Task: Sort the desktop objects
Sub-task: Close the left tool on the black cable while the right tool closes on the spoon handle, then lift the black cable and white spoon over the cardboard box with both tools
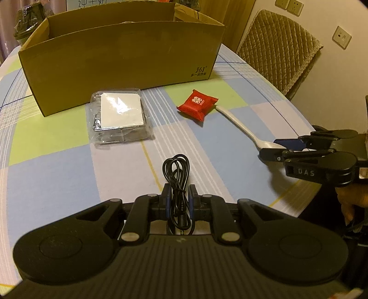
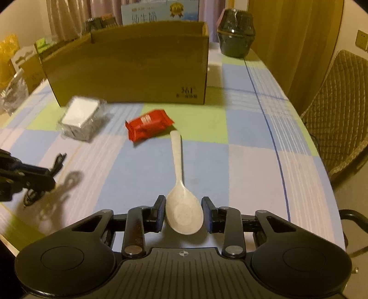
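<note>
While the left gripper (image 1: 179,200) clamps the black cable (image 1: 177,174), the right gripper (image 2: 183,212), closed on the spoon (image 2: 181,202) bowl at lower centre, should lift level.

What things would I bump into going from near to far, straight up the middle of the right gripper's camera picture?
right gripper with its fingers around the spoon's bowl → white spoon → red snack packet → cardboard box → blue carton behind the box.

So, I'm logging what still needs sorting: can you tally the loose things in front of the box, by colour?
Black: 1, cable
White: 2, spoon, wrapped white pack
Red: 1, snack packet
Total: 4
</note>
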Available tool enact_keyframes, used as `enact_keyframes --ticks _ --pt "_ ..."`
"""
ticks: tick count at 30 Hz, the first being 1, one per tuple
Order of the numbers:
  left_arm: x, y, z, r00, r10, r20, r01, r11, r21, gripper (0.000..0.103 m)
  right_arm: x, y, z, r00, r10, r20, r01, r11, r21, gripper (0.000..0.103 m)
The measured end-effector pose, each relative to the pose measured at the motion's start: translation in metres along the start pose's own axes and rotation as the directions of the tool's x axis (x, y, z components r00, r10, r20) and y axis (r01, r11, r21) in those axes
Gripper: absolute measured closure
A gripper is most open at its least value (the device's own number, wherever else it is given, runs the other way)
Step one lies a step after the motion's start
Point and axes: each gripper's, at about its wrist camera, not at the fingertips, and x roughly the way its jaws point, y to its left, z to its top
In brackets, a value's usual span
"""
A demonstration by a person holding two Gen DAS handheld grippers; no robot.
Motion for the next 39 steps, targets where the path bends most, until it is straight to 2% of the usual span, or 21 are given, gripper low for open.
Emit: enact_keyframes --ticks 22,39 --pt "-0.028 -0.009 0.016 0.998 0.019 0.066 -0.020 1.000 0.015 0.092 -0.050 0.004 0.010 0.994 0.043 0.098 -0.050 0.996 0.070 0.073" --pt "-0.064 0.007 0.062 0.986 0.055 0.160 -0.061 0.997 0.035 0.092 -0.073 0.024 0.072 0.974 0.090 0.209 -0.093 0.996 0.006 0.073"
